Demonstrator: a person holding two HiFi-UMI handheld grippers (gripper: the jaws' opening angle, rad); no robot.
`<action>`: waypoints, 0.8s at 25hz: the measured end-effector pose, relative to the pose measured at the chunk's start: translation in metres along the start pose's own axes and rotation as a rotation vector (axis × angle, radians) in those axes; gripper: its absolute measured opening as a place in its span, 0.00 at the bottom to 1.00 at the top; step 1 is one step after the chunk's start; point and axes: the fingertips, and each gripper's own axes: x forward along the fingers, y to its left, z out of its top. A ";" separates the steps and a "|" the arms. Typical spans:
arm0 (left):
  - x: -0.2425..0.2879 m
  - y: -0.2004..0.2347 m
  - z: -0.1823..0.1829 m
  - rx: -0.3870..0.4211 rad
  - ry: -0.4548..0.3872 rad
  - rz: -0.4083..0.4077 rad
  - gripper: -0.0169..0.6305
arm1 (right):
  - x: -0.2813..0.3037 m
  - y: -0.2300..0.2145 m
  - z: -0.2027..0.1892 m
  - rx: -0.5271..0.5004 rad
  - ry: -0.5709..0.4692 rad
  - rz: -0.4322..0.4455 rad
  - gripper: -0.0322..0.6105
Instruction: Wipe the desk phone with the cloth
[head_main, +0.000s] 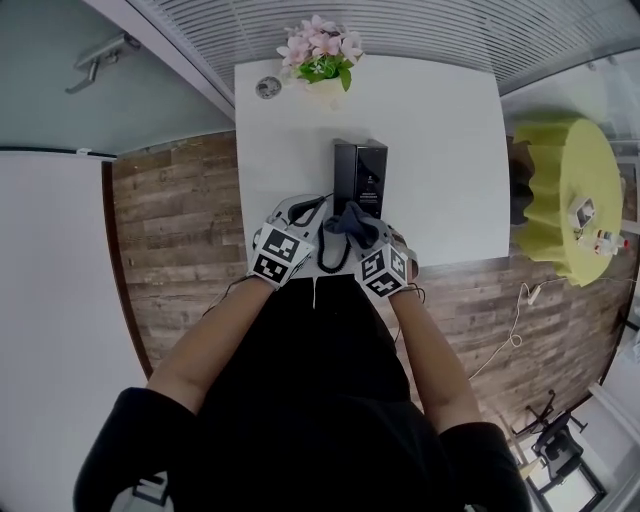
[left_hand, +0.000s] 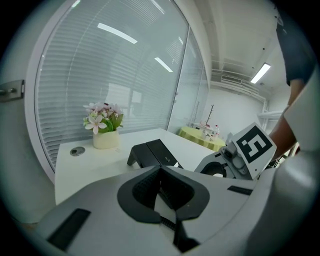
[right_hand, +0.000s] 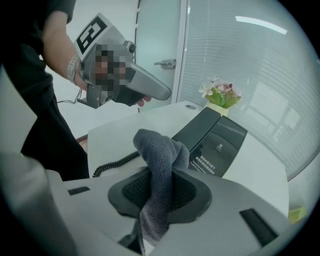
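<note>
Right tongs (right_hand: 162, 175) are being held clenched on a dark grey terry cloth (right_hand: 159, 147). The cloth is being pinched between the jaws, with a rounded fold sticking up above them and a tail hanging below. Left tongs (left_hand: 160, 170) are being held clenched too, pads meeting at the tips, with nothing gripped between them. Both are being held side by side in the person's hands over the near edge of a white rectangular tabletop (head_main: 440, 150).

A black slab-shaped desk phone (head_main: 360, 172) is lying on the tabletop just beyond the tongs, about midway across. The cloth is being held at the phone's near end; whether it is touching cannot be told. A black coiled cord (right_hand: 112, 164) is trailing from the phone's handset side toward the near edge.

A white pot of pink and white flowers (head_main: 322, 62) is standing at the far edge, well apart from the phone, with a small round grey grommet (head_main: 268, 87) just beside it. A round table draped in lime-yellow fabric (head_main: 560, 200) is standing off to the right on the wooden plank floor (head_main: 180, 230), apart from the tabletop.
</note>
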 end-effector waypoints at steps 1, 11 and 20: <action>-0.005 0.002 0.005 0.003 -0.011 0.000 0.04 | -0.007 -0.001 0.005 0.028 -0.024 -0.002 0.19; -0.053 -0.016 0.072 0.025 -0.123 -0.062 0.04 | -0.103 -0.026 0.079 0.277 -0.346 -0.021 0.19; -0.089 -0.041 0.157 0.070 -0.280 -0.125 0.04 | -0.195 -0.060 0.154 0.326 -0.610 -0.082 0.19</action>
